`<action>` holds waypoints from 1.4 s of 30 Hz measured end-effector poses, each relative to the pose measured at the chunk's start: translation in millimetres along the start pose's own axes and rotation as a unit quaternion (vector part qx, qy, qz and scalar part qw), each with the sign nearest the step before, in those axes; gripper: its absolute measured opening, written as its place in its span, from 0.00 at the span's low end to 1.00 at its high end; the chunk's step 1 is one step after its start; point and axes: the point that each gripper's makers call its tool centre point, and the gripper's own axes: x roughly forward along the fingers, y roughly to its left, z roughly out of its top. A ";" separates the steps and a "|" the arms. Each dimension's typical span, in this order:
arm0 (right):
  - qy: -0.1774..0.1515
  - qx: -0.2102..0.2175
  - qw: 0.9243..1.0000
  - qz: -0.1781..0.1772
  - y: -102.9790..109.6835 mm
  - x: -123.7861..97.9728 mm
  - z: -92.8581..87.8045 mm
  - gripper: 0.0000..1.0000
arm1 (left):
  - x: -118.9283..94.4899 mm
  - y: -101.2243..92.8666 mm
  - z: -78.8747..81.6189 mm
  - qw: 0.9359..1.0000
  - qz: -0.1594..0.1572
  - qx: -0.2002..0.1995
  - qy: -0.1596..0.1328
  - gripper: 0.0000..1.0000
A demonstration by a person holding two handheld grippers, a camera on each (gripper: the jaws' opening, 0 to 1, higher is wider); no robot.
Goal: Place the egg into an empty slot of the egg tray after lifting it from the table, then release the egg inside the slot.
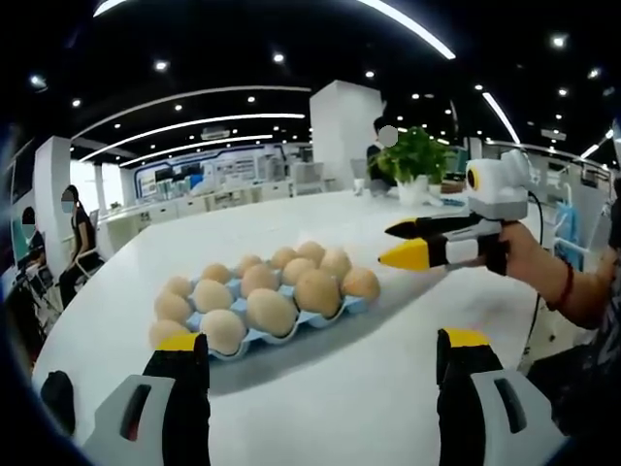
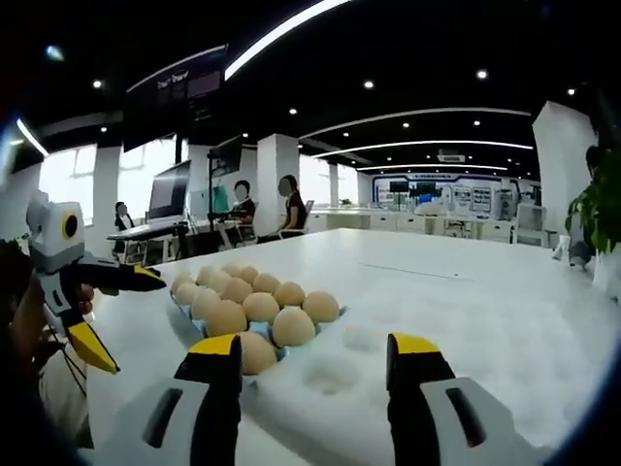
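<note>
Blue egg tray full of eggs on white table, both grippers' jaws wide apart, empty

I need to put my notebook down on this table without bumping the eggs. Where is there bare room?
The white table is bare between the egg tray and the left tongs, and wide open beyond the tray toward the potted plant. The tray itself is crowded with eggs, with the right tongs hovering beside it.
</note>
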 end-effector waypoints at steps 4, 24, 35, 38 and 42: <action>0.008 -0.009 1.000 -0.001 -5.0 -8.1 0.0 0.64 | 2.8 -0.6 3.1 1.000 -0.001 0.003 -0.001 0.99; 0.047 -0.041 0.997 -0.049 -58.6 -59.8 -4.7 0.74 | 19.0 -8.8 19.4 1.000 -0.010 0.009 -0.010 0.99; 0.083 -0.066 0.992 -0.061 -79.6 -96.2 -18.0 0.77 | 29.1 -12.7 27.6 1.000 -0.018 0.022 -0.008 0.99; 0.090 -0.072 0.991 -0.067 -84.6 -102.6 -20.7 0.77 | 31.0 -15.1 29.0 0.999 -0.020 0.023 -0.010 0.99; 0.100 -0.079 0.989 -0.071 -88.0 -110.3 -25.4 0.77 | 33.1 -18.4 27.5 0.999 -0.023 0.025 -0.006 0.99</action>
